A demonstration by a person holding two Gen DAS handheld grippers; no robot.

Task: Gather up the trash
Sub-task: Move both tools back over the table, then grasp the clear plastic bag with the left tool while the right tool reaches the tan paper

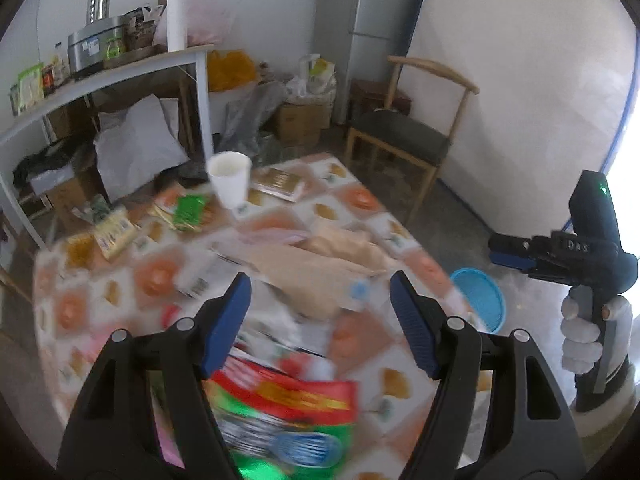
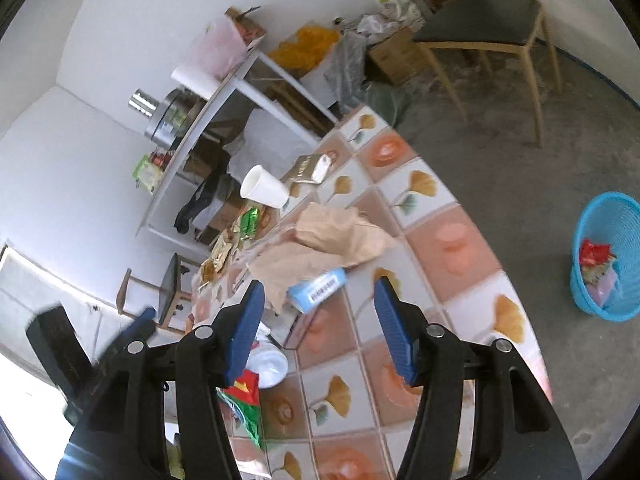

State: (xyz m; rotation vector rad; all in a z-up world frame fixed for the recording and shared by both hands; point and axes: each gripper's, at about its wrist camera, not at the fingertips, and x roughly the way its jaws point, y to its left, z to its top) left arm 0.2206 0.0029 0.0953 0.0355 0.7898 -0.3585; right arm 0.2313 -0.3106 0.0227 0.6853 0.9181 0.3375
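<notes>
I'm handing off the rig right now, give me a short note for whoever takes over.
Left gripper: open, empty, above the table.
Right gripper: open, empty, also over the table.
Blue basket sits on the floor beside the table, a few wrappers already inside.
Left on the table: brown paper bag, white cup, blue box, red-green packet, small wrappers.

tablecloth (image 2: 452, 240) is a white and peachy-orange check with golden ginkgo leaves; bin (image 2: 612, 308) at 3 o'clock on the floor is bright blue mesh, red wrappers inside; cup (image 1: 229, 180) is plain white at 12; paper bag (image 2: 340, 236) is tan; near packet (image 1: 288, 408) is red, yellow, green; gripper pads (image 1: 226, 320) are blue on black
</notes>
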